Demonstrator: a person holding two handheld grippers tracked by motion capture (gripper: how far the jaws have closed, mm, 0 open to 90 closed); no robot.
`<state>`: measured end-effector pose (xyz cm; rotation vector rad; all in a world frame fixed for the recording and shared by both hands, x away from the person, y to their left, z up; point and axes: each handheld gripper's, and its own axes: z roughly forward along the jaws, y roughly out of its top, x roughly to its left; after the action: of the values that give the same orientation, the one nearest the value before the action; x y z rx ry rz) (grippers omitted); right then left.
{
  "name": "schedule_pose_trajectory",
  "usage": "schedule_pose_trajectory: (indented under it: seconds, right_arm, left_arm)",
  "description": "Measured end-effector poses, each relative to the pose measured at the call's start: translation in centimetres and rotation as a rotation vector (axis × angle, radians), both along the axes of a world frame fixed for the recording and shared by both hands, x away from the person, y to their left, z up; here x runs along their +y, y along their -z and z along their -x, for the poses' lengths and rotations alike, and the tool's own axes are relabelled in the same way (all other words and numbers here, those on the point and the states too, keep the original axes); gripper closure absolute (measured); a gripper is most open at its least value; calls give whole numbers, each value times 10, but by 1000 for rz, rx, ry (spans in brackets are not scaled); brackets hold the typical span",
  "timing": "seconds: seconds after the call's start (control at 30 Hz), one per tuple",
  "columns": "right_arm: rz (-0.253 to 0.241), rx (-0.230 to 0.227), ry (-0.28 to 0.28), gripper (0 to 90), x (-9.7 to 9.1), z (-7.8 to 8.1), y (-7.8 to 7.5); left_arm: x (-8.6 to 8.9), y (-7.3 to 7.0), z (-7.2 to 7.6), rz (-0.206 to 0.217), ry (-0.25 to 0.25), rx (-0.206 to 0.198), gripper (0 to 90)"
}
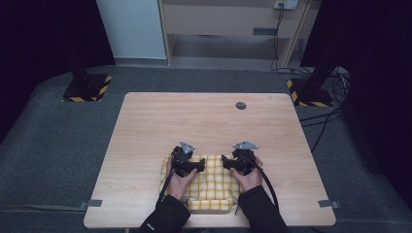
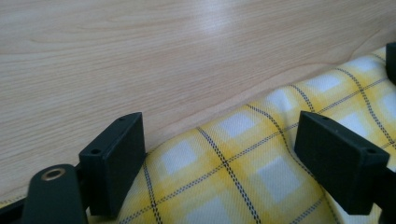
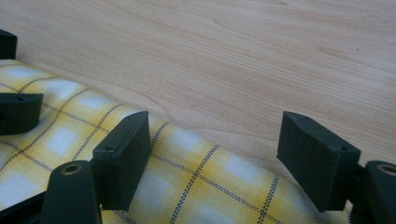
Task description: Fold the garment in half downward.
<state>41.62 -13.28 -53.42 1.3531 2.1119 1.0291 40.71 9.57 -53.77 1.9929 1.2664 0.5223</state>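
A yellow and white checked cloth [image 1: 211, 187] lies folded on the wooden table [image 1: 204, 121] near its front edge. My left gripper [image 1: 187, 160] sits over the cloth's far left part, my right gripper [image 1: 238, 159] over its far right part. In the left gripper view the jaws of my left gripper [image 2: 224, 161] stand apart over the cloth's [image 2: 243, 172] far edge. In the right gripper view my right gripper [image 3: 217, 156] is open the same way above the cloth [image 3: 187, 186], and the left gripper's black jaws [image 3: 16, 112] show at the left edge.
A small dark round disc [image 1: 241, 105] sits in the table top at the far right. Grey carpet surrounds the table. Black stands with yellow-striped bases [image 1: 87, 87] stand at the far left and far right, with cables at the right.
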Motion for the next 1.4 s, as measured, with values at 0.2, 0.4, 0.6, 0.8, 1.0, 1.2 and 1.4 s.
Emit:
schedule_pose_trajectory:
  seconds: [0.2, 0.4, 0.6, 0.8, 1.0, 1.2, 1.4]
  right_arm:
    - [-62, 31, -1, 255, -10, 1, -7]
    - [33, 37, 22, 254, -22, 3, -6]
    - [18, 62, 19, 235, -26, -3, 5]
    - [-57, 52, -22, 203, -36, 4, -15]
    - [-162, 47, -117, 169, -49, 15, -37]
    - [-173, 36, -193, 118, -51, 27, -48]
    - [-157, 28, -251, 92, -41, 41, -52]
  left_arm:
    - [7, -12, 8, 47, 7, -18, 167]
    - [18, -10, 5, -2, -25, -13, 163]
    - [23, -3, -1, 36, -19, 3, 139]
    - [42, -29, 15, 134, -20, -63, 170]
    - [85, -48, 38, 242, -22, -62, 167]
    - [115, -48, 58, 264, -39, -88, 156]
    - [123, -47, 68, 232, -10, -98, 141]
